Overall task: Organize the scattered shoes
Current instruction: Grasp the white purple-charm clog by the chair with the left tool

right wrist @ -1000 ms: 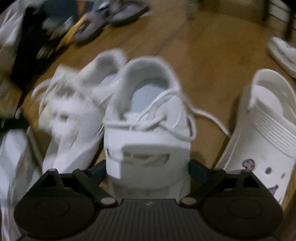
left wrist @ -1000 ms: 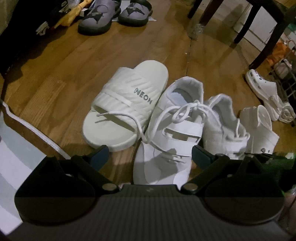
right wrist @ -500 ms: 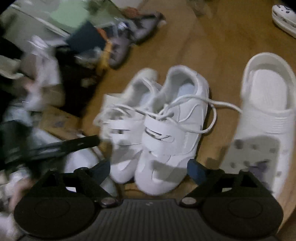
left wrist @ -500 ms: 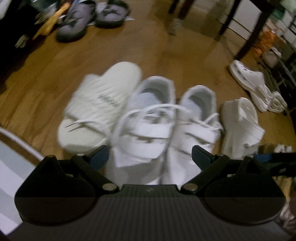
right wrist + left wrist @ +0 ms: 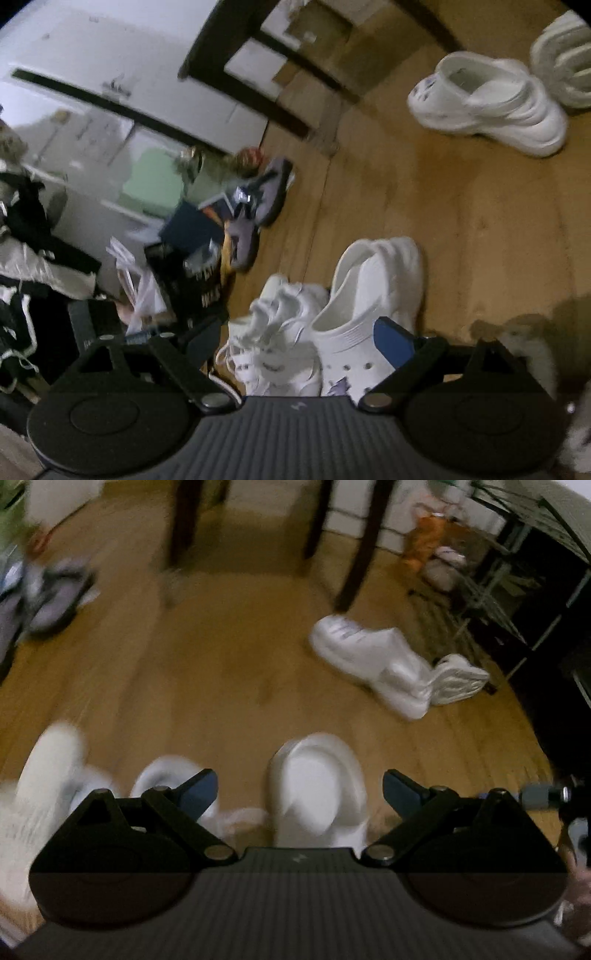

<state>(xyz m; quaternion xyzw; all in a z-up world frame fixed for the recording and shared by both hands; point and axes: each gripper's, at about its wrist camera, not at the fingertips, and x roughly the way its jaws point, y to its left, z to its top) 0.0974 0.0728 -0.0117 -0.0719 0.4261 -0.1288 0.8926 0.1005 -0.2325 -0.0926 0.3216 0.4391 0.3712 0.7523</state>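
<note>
Both tools spread wide and empty: left tool [image 5: 300,786] above the heel of a white clog [image 5: 317,786], right tool [image 5: 295,339] over that clog [image 5: 365,306] and the laced sneakers [image 5: 273,343] touching beside it on the wood floor [image 5: 461,229]. Matching clog [image 5: 491,103] well apart, by the chair legs, against a ribbed slide [image 5: 565,62]. Probably light, stiff foam, a little slick; best pinched across the heel wall or strap. Sneakers softer, laces liable to snag.

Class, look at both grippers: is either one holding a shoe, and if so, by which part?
Neither. The left gripper and right gripper are both open; the white clog lies on the floor, ungripped.
</note>
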